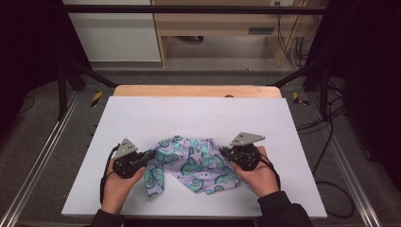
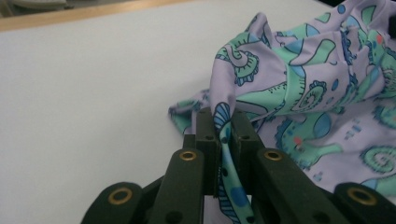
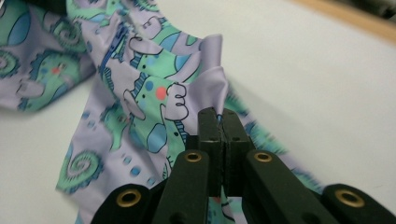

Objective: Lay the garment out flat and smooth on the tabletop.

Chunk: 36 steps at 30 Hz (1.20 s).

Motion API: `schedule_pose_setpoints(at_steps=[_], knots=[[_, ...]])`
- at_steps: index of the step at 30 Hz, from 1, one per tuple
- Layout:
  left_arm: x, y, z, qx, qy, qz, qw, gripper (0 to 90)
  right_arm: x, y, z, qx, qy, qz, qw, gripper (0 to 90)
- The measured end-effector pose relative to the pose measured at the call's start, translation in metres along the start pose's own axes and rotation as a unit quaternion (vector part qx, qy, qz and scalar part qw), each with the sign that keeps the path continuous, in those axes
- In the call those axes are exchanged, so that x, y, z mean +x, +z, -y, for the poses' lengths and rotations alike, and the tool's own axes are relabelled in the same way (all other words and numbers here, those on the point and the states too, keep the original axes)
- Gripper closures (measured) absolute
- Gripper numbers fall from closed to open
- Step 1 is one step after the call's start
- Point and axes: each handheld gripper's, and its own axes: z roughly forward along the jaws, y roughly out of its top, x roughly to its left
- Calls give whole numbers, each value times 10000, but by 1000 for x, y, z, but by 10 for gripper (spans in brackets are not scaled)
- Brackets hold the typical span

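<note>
Crumpled patterned cloth (image 1: pixel 194 163) lying on the white table (image 1: pixel 198 113), toward 6 o'clock. Left gripper (image 1: pixel 147 155) at the cloth's 9 o'clock edge, fingers (image 2: pixel 208 135) clamped on a fold. Right gripper (image 1: pixel 222 151) at its 3 o'clock edge, fingers (image 3: pixel 236 135) pinched tight on the fabric; both held in hands
</note>
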Motion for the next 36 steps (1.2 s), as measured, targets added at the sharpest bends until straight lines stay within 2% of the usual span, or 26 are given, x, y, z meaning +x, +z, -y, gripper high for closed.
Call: schedule_pose_setpoints(at_steps=[1,2,3,6,9,10,12,16,20,24,36], knots=[[-1,0,-5,-2,38,6,10000,849,-2,-4,-5,-83,-11,80,9999,894],[-3,0,-15,33,189,6,9998,850,-8,-13,-14,-274,-8,241,9993,894],[-3,0,-15,33,189,6,9998,850,-8,-13,-14,-274,-8,241,9993,894],[-5,-1,-30,75,384,-6,9992,853,-15,-22,-25,-454,34,414,9981,895],[-2,-2,-38,114,402,-7,9991,870,-23,-31,-37,-610,47,571,9965,895],[0,-2,-40,74,260,100,9996,878,-25,-33,-39,-638,64,586,9962,895],[2,-1,-42,47,157,179,9997,891,-28,-36,-44,-693,110,556,9960,896],[2,2,-44,71,216,95,9997,896,-27,-37,-50,-684,15,575,9960,895],[3,-2,-50,-43,187,36,9998,897,-30,-39,-51,-699,37,567,9959,896],[4,-8,-62,-144,244,-43,9996,897,-33,-43,-53,-800,126,566,9951,895],[3,-13,-101,-279,495,-227,9981,898,-37,-53,-73,-1035,118,723,9919,896]])
